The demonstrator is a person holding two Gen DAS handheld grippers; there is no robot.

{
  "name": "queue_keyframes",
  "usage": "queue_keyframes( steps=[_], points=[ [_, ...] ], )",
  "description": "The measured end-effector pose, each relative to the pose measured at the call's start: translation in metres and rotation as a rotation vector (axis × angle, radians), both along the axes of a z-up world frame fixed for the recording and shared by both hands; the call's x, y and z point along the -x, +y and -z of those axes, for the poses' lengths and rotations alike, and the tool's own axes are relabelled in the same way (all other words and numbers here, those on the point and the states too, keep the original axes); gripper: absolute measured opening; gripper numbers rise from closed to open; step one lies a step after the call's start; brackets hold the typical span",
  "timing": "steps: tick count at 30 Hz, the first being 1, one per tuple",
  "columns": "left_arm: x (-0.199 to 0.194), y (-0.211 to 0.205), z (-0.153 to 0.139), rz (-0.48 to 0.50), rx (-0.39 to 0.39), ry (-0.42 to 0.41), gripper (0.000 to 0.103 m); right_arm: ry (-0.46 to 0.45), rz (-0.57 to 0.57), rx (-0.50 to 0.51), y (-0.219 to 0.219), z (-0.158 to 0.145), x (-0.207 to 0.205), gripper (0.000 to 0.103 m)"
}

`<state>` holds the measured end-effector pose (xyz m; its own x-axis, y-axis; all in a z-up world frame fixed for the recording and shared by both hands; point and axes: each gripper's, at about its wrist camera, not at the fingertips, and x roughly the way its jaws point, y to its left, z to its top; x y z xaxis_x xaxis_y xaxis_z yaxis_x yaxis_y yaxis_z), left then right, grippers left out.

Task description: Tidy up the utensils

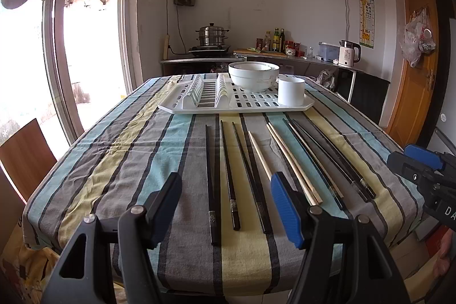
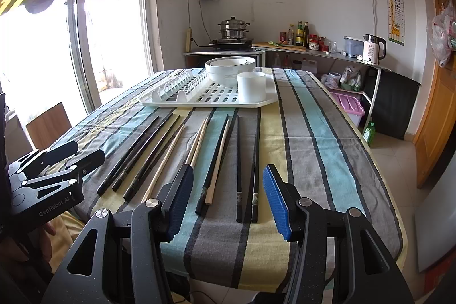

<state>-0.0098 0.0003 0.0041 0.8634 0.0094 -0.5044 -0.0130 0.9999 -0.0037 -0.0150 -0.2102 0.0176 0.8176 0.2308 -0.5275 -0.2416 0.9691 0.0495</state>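
Several black chopsticks (image 1: pixel 226 175) and pale wooden chopsticks (image 1: pixel 293 161) lie side by side on the striped tablecloth (image 1: pixel 114 161), pointing at a white drying rack (image 1: pixel 236 101). The rack holds a white cup (image 1: pixel 291 91) and stacked white bowls (image 1: pixel 253 75). My left gripper (image 1: pixel 228 207) is open and empty above the near ends of the black chopsticks. My right gripper (image 2: pixel 228 198) is open and empty above the right-hand black chopsticks (image 2: pixel 247 161). The wooden chopsticks (image 2: pixel 196 141), rack (image 2: pixel 211 97), cup (image 2: pixel 251 87) and bowls (image 2: pixel 230 70) also show in the right wrist view.
The right gripper shows at the left view's right edge (image 1: pixel 424 175); the left gripper shows at the right view's left edge (image 2: pixel 57 170). A wooden chair (image 1: pixel 25 158) stands at the table's left. A counter with steamer pot (image 1: pixel 212 37), bottles and a kettle (image 1: pixel 349 53) lies behind.
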Motion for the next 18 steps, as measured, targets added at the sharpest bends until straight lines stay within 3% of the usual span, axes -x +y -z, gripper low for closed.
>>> queue_keyframes(
  steps=[18],
  points=[
    [-0.029,0.007,0.003,0.039,0.034,0.044,0.064,0.030,-0.022,-0.002,0.005,0.004,-0.027,0.052]
  ],
)
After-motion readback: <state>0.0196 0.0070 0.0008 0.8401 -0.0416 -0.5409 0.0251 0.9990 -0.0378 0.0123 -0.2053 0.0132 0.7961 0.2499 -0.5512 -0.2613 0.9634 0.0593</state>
